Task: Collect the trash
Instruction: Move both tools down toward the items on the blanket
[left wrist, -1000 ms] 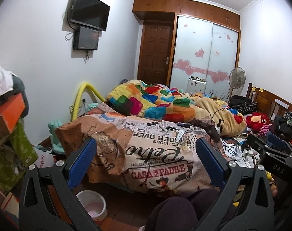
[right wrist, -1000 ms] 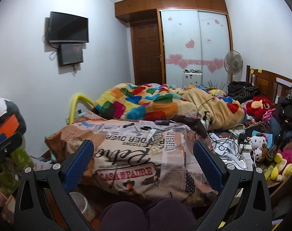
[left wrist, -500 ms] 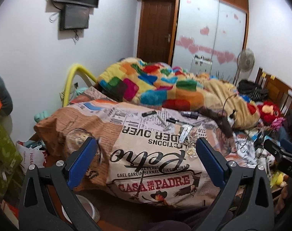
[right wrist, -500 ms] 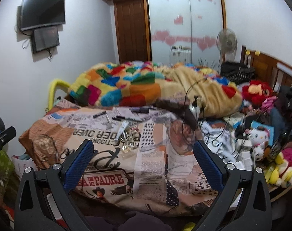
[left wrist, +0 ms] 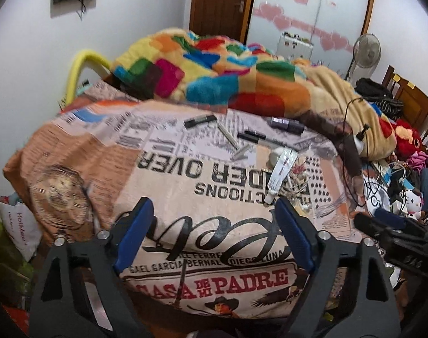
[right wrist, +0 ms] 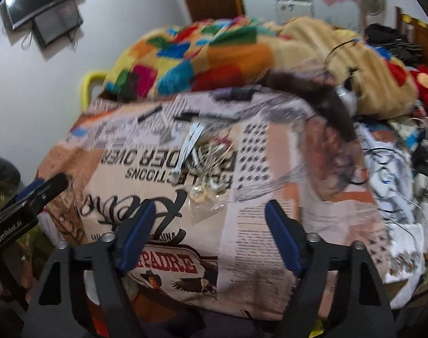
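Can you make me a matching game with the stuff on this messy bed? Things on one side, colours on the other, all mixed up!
Things:
1. plush toy
2. fleece blanket
3. curved tube
4. claw pads

Colours:
A. yellow
B. blue
C. red
D. many-coloured patches

Pairs: 1-C, 2-D, 3-A, 4-B
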